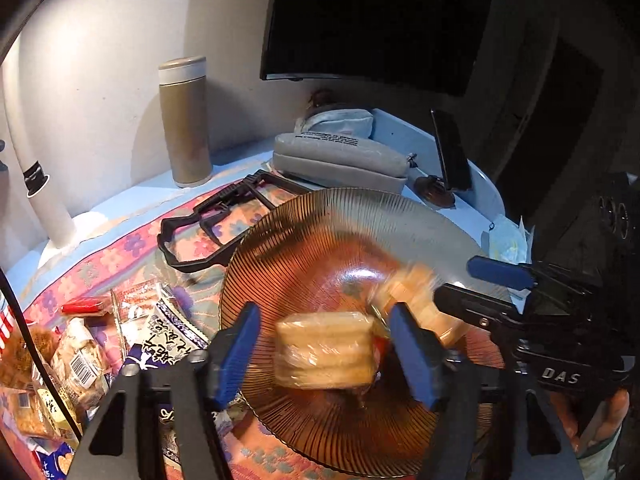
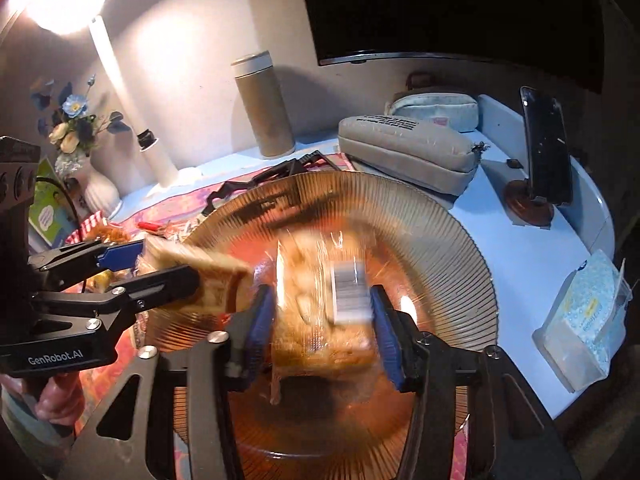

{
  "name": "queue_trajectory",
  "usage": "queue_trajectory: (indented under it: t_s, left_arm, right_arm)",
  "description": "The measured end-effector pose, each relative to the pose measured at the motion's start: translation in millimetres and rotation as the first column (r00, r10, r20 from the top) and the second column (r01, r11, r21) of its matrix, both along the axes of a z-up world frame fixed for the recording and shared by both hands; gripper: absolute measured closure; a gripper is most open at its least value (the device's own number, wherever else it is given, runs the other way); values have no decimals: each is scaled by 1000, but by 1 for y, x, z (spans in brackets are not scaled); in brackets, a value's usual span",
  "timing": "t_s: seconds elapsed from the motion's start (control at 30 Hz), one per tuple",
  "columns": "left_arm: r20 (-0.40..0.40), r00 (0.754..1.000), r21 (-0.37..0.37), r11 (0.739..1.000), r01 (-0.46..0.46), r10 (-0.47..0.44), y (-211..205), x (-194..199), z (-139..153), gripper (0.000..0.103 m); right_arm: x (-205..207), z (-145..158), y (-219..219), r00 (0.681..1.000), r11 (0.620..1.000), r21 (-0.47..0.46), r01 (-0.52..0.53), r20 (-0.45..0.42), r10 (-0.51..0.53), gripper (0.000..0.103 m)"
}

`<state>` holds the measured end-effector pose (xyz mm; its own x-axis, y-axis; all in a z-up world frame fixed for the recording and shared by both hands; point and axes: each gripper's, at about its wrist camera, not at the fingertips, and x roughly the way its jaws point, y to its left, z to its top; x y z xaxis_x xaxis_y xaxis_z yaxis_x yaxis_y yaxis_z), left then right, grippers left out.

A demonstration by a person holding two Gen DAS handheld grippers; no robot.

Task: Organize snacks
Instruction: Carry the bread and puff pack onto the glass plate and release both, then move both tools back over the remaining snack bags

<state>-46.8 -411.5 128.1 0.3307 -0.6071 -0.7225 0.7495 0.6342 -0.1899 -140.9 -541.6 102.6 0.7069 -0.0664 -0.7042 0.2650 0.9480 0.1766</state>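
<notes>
Snack packs (image 1: 326, 350) (blurred) between each hand-held gripper's blue pads, over amber plate (image 1: 360, 216)

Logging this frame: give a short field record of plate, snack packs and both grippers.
target: amber ribbed glass plate, on floral cloth
left gripper: over plate, biscuit pack between jaws, gap at one pad
right gripper: over plate, barcoded pack between jaws, blurred, grip unclear
waiting: snack pile beside plate
</notes>
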Motion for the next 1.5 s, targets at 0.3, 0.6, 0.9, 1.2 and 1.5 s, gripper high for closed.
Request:
queue_trajectory:
  t_s: [0.3,0.6,0.9,1.2,1.5]
  left_arm:
    - [5,999,-41,998,-38,38,32,5,10,36]
    - [53,995,-31,996,-87,88,69,-2,28,36]
    - [119,974,-27,982,-189,191,113,-16,48,35]
    - [194,936,-37,956,-292,293,166,-28,70,35]
    - [199,899,-74,920,-384,391,231,-24,71,35]
  right_arm:
    - [-4,8,9,1000,1000,9,-9,20,9,40]
    - [0,16,51,996,997,-1,-82,41,82,40]
    - [-9,22,88,981,983,11,-184,73,182,40]
    - [-8,24,120,959,962,44,-271,97,266,40]
    - [5,24,173,934,936,8,-353,70,351,40]
